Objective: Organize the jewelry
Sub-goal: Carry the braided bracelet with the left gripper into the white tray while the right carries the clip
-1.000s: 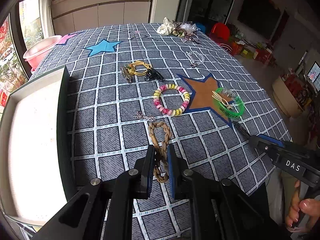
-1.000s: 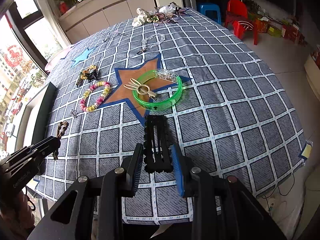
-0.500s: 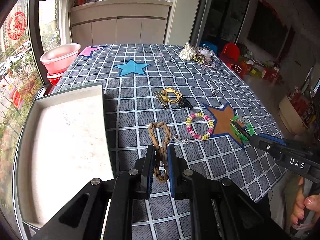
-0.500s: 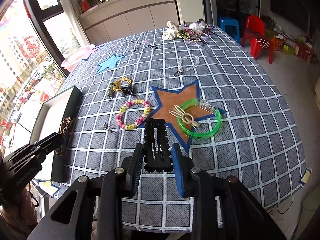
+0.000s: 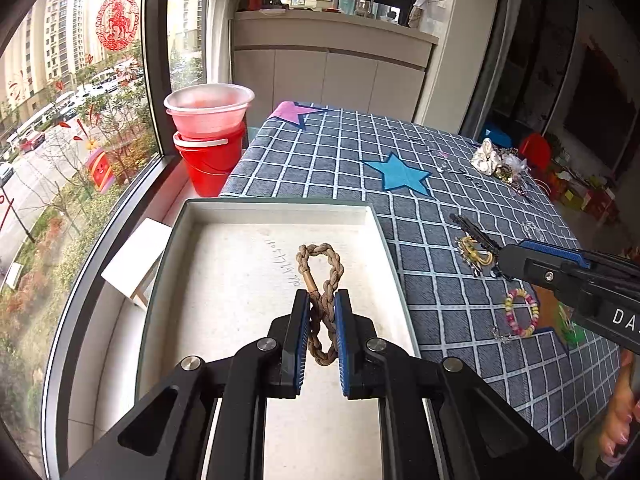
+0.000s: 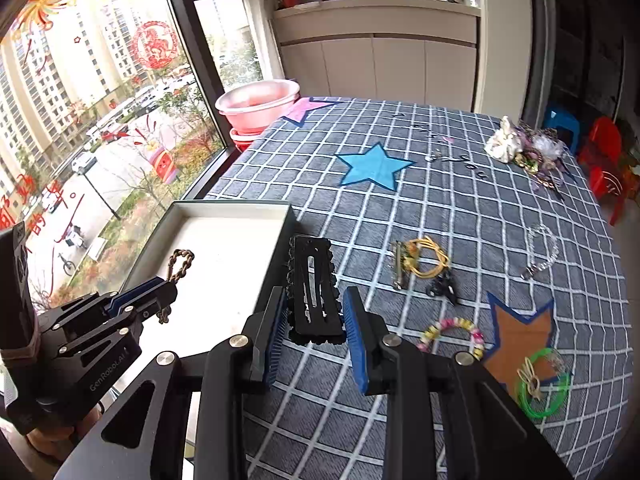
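Note:
My left gripper (image 5: 322, 300) is shut on a brown braided bracelet (image 5: 320, 264), held in the air above the white-lined open box (image 5: 224, 280) at the table's left edge. In the right wrist view the same bracelet (image 6: 180, 264) hangs from the left gripper (image 6: 170, 290) over the box (image 6: 224, 248). My right gripper (image 6: 314, 298) is shut on a black scalloped hair clip (image 6: 314, 288), hovering just right of the box's wall. The right gripper's blue-padded fingers (image 5: 552, 250) reach into the left wrist view from the right.
On the grey checked tablecloth (image 6: 460, 208) lie a yellow hair tie with clips (image 6: 420, 260), a pastel bead bracelet (image 6: 452, 336), a green bangle (image 6: 542, 394), a clear chain (image 6: 540, 252) and a pile of trinkets (image 6: 524, 148). Pink basins (image 5: 208, 108) on a red bucket stand by the window.
Both grippers have swung left across the table with their loads. The braided bracelet went from over the cloth to over the box; the black clip came up beside the box's right wall.

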